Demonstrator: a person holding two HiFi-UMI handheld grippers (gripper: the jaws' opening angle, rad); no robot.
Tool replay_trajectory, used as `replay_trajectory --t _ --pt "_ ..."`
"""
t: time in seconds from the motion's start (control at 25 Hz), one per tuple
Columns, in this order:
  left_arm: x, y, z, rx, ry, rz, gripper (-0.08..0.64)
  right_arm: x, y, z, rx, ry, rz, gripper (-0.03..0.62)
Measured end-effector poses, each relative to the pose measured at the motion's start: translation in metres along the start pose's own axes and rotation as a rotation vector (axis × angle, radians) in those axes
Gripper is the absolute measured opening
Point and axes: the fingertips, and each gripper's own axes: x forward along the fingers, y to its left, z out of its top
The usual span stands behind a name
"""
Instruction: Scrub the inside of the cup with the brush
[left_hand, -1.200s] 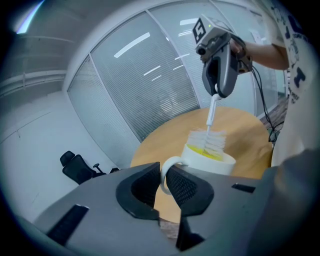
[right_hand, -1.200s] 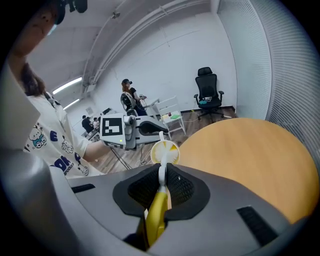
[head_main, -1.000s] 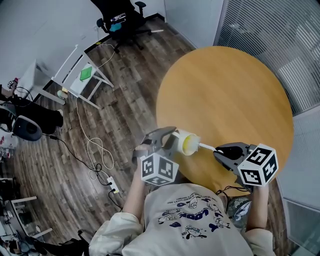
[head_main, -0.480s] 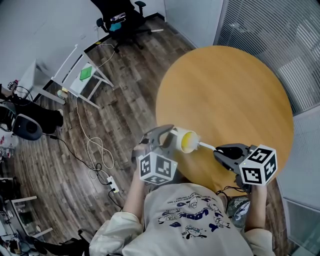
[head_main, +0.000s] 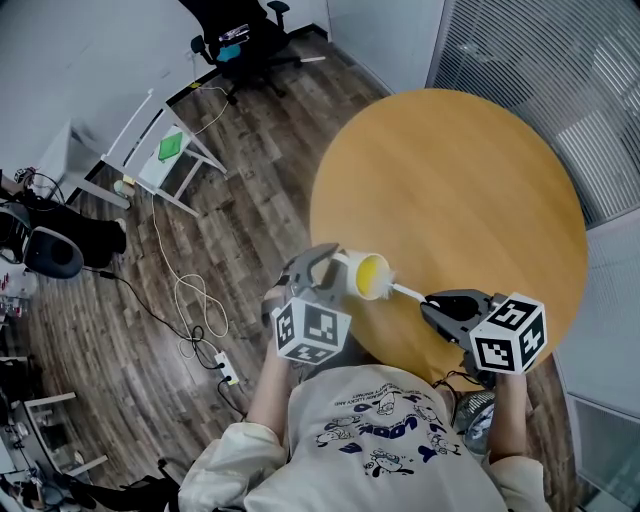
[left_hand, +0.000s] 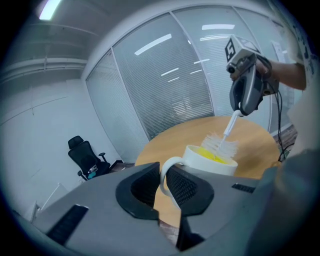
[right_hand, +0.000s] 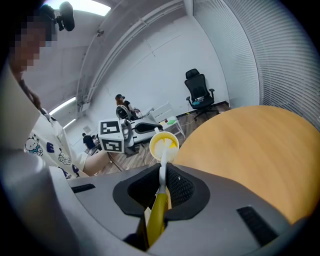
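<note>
Our left hand-held gripper (head_main: 322, 268) holds the cup (head_main: 366, 277) by its handle, jaws closed tight on the loop. The cup is tilted in the air over the near edge of the counter (head_main: 450, 170), its mouth facing right. Our right hand-held gripper (head_main: 432, 304) is clamped on the brush (head_main: 407, 293) by its thin handle, the bristles partly inside the cup's yellow interior.

My left jaws hide the lower half of the cup (left_hand: 212, 161). Bristle tips of the brush (right_hand: 162, 174) are lost inside it, the handle's end buried between my right jaws.
</note>
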Motion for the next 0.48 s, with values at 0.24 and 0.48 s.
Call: replay_trajectory --t 0.24,0.48 --pt "0.003 0.001 -0.003 -0.026 0.015 0.009 0.038 0.003 0.004 -0.003 -0.017 0.004 -0.009 0.046" --pt "0.012 0.001 -0.006 -0.026 0.051 0.001 0.038 0.005 0.008 -0.001 -0.063 0.027 -0.003 0.048"
